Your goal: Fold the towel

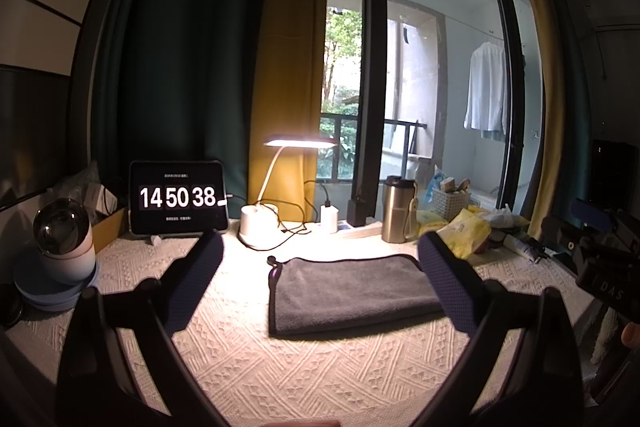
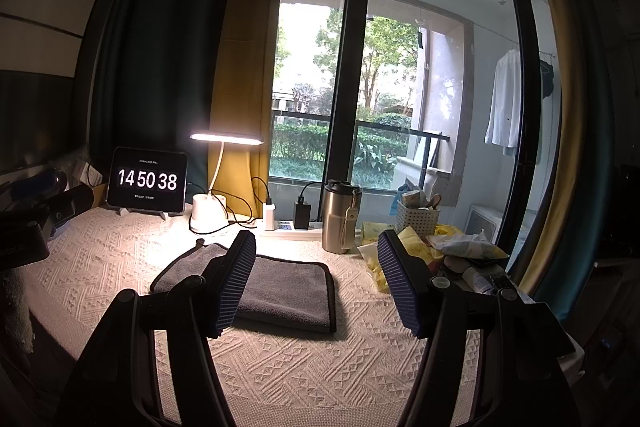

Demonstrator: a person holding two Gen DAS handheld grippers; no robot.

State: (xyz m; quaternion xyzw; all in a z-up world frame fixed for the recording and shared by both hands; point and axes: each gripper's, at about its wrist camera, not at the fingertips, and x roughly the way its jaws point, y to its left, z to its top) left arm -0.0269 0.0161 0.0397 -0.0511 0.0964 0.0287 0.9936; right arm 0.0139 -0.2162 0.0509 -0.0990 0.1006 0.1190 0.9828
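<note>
A dark grey towel (image 1: 352, 291) lies folded flat on the cream patterned tablecloth (image 1: 304, 367); it also shows in the right wrist view (image 2: 280, 291). My left gripper (image 1: 320, 259) is open and empty, held above the table just short of the towel, its right finger in front of the towel's right end. My right gripper (image 2: 316, 267) is open and empty, above the towel's near edge; its left finger hides the towel's middle part. The right gripper's body shows at the far right of the left wrist view (image 1: 600, 267).
At the table's back stand a tablet clock (image 1: 177, 198), a lit desk lamp (image 1: 260, 223), chargers on a power strip (image 1: 352, 223), and a steel tumbler (image 1: 396, 211). Yellow packets and clutter (image 1: 468, 231) lie at right, a round white device on plates (image 1: 64, 247) at left.
</note>
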